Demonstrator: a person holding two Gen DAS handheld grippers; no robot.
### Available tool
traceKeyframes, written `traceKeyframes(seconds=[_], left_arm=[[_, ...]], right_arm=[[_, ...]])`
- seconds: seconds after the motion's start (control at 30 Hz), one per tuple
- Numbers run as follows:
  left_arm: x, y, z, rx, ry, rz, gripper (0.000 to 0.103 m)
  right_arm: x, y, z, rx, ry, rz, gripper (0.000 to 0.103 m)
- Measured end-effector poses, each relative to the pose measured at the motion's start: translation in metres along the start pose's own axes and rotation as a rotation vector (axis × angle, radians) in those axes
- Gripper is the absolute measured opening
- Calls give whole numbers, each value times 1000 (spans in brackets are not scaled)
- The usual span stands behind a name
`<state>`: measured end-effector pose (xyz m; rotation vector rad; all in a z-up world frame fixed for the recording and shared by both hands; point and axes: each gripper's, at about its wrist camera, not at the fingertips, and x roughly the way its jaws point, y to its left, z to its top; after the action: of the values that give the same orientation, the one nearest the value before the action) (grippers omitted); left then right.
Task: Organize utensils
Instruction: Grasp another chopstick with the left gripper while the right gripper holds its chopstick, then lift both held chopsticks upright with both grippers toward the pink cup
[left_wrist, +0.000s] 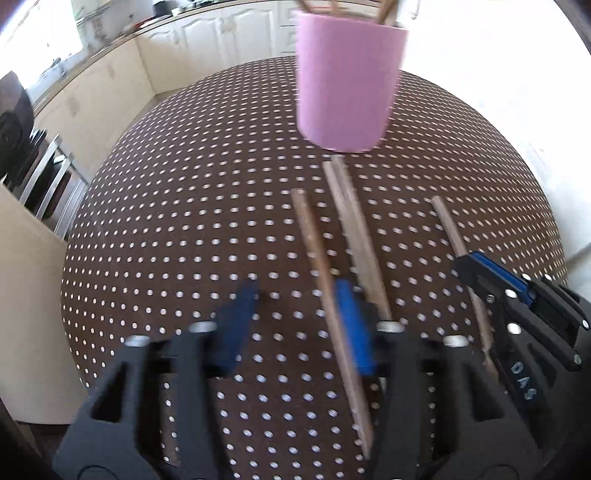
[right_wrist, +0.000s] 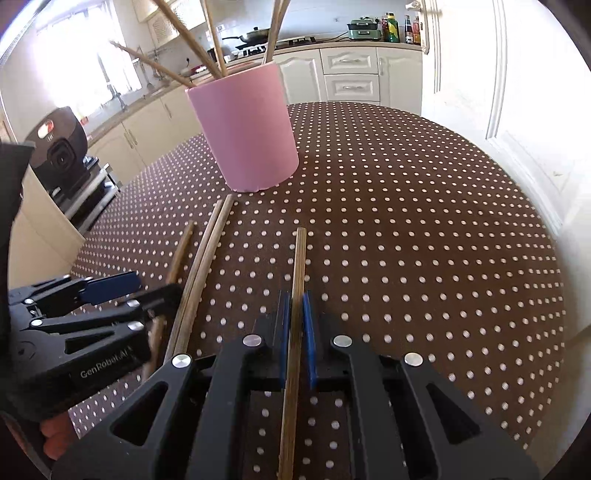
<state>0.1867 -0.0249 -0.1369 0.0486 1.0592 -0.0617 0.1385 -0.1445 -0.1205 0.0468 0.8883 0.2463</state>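
Note:
A pink cup (left_wrist: 347, 85) (right_wrist: 247, 136) stands on the round table with several wooden chopsticks (right_wrist: 214, 40) leaning in it. In front of it more chopsticks lie on the dotted cloth: a close pair (left_wrist: 351, 221) (right_wrist: 207, 251) and two single ones. My left gripper (left_wrist: 297, 291) (right_wrist: 157, 286) is blurred and open. One single chopstick (left_wrist: 317, 254) runs between its fingers, close to the right pad and clear of the left one. My right gripper (right_wrist: 295, 295) (left_wrist: 469, 267) is shut on the other single chopstick (right_wrist: 300, 258), low over the table.
The brown tablecloth with white dots (left_wrist: 184, 221) (right_wrist: 424, 221) covers the table. Cream kitchen cabinets (right_wrist: 351, 77) run behind it. A black appliance (right_wrist: 59, 147) stands on a rack at the left, a white door (right_wrist: 517, 110) at the right. A person's fingers (right_wrist: 55, 439) hold the left gripper.

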Motion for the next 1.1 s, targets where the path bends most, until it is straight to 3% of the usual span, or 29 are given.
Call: traceKeyframes(seconds=[0.07,0.1,0.27,0.4,0.63,0.8,0.93,1.1], left_arm=[[-2,-4,-2,29,-3,-14,14],[-3,-6,-2,47,-7,-24,12],[-1,-11,5,87,6,-76,7],[-1,10,13,62,20,-150,6],[0,42,7,-8,-31,-188,6],[-8,60,4,-40,-68,-212,6],[-22,93,-2,-71,-127,-232,6],[-44,120,0,-119,-183,-225,6]], right_arm=[[-3,1,-3,0,15,-7,10],[-2,2,-3,-4,17,-9,10],[-3,10,-5,-35,31,-38,16],[0,11,-6,-66,11,-48,7],[-3,3,-3,-22,-3,4,5],[-17,-12,7,68,-87,75,5],[-29,-28,16,147,-156,183,5],[-49,-41,25,192,-272,215,5]])
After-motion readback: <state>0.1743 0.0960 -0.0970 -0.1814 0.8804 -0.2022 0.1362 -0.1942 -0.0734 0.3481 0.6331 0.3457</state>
